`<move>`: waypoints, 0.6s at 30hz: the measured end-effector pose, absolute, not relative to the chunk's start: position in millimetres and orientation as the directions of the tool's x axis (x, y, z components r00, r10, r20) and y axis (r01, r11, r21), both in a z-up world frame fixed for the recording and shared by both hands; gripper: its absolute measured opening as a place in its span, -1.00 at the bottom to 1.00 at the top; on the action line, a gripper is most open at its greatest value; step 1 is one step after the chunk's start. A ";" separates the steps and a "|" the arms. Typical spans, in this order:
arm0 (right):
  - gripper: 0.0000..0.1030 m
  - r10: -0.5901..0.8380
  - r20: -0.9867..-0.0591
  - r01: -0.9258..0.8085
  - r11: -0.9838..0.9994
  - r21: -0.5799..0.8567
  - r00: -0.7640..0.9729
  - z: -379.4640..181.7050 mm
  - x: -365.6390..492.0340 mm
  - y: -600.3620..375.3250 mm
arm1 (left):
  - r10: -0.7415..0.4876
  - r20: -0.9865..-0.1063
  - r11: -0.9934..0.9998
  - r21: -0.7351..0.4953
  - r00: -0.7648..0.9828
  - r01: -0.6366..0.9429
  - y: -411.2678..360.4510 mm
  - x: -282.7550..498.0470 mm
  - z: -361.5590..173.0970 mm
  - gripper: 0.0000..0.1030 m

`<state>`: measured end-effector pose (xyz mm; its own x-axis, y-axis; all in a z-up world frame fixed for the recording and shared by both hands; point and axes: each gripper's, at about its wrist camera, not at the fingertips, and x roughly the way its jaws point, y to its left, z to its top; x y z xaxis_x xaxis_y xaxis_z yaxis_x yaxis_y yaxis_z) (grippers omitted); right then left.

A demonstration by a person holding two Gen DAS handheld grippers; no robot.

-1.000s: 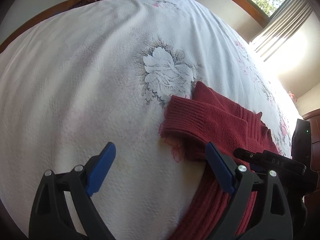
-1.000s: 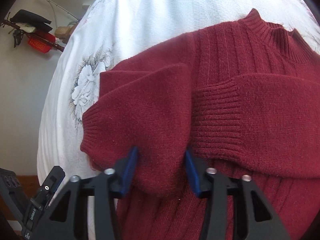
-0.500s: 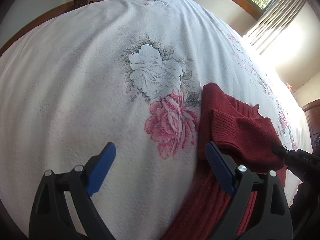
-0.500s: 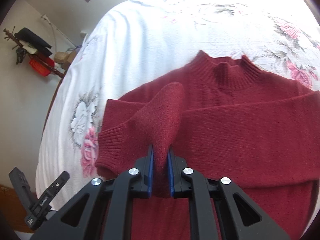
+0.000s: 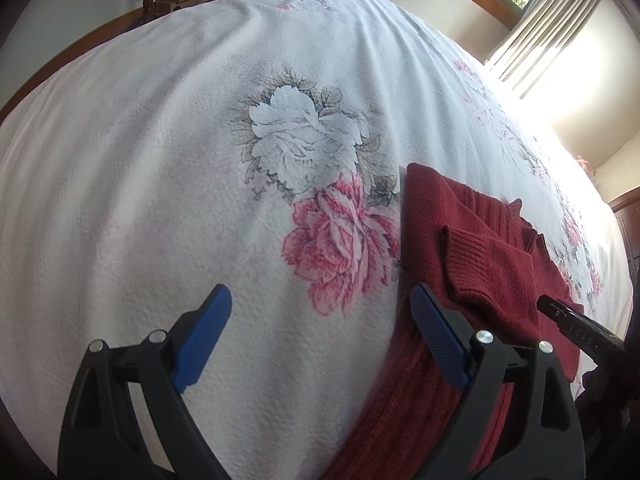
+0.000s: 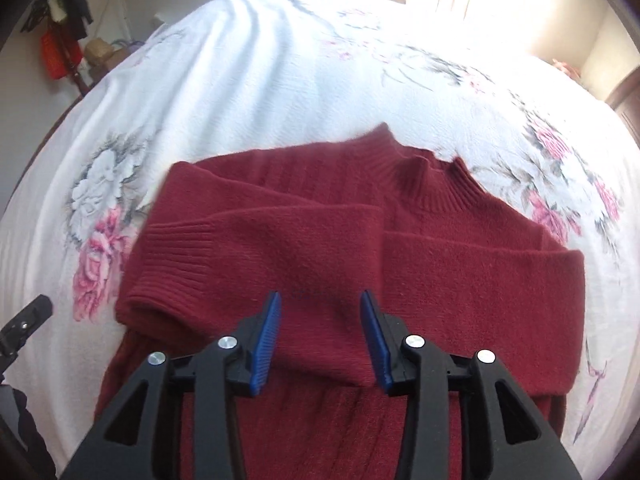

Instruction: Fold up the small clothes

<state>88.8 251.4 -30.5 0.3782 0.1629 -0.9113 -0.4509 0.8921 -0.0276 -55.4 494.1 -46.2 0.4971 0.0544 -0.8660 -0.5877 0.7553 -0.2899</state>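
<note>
So there's a big bed (image 6: 248,60) taking up pretty much the whole room, wearing a white bedspread (image 5: 160,160) that's showing off a printed grey-white rose and a pink rose (image 5: 340,236) just below it. A dark red sweater (image 6: 440,264) is lying flat on that bedspread, collar (image 6: 424,176) pointing toward the far side, with both sleeves lying folded across the chest. The ribbed cuff (image 6: 176,256) of the top sleeve is sitting at the sweater's left edge, right next to the pink rose. The right gripper (image 6: 320,336) is hovering over the folded sleeve with its blue fingers (image 6: 266,340) spread apart, gripping nothing. The left gripper (image 5: 320,336) is hanging wide open too, over bare bedspread at the sweater's left side, its right finger sitting over the sweater's edge. Sun is blasting through the window blinds (image 5: 552,32) in the corner.
</note>
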 end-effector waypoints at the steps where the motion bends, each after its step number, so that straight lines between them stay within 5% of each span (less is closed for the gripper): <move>1: -0.09 0.187 -0.914 -0.493 0.870 -0.017 0.361 -29.1 82.4 264.1 | 0.055 -0.865 0.759 -0.288 0.498 -0.584 493.3 -55.3 -45.4 0.75; 12: -0.01 0.171 -0.965 -0.612 0.791 0.015 0.198 -76.5 71.4 351.9 | 0.044 -0.864 0.746 -0.306 0.501 -0.592 497.8 -57.7 -46.5 0.75; 14: -0.17 0.191 -0.963 -0.601 0.798 0.040 0.188 -76.8 76.2 348.0 | 0.041 -0.863 0.748 -0.308 0.504 -0.588 496.3 -57.2 -46.2 0.75; 16: -0.82 0.249 -0.957 -0.591 0.798 0.115 0.150 -74.0 80.7 341.5 | 0.039 -0.862 0.752 -0.308 0.506 -0.583 493.9 -56.6 -45.3 0.75; 18: -0.87 0.275 -0.949 -0.576 0.805 0.142 0.151 -68.2 83.9 331.4 | 0.037 -0.861 0.756 -0.308 0.508 -0.577 491.6 -55.8 -44.7 0.75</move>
<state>83.9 331.4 -68.2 0.1513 0.2752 -0.9494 -0.5760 0.8051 0.1416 -55.8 491.6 -44.7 0.5078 0.0368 -0.8607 -0.5771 0.7563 -0.3082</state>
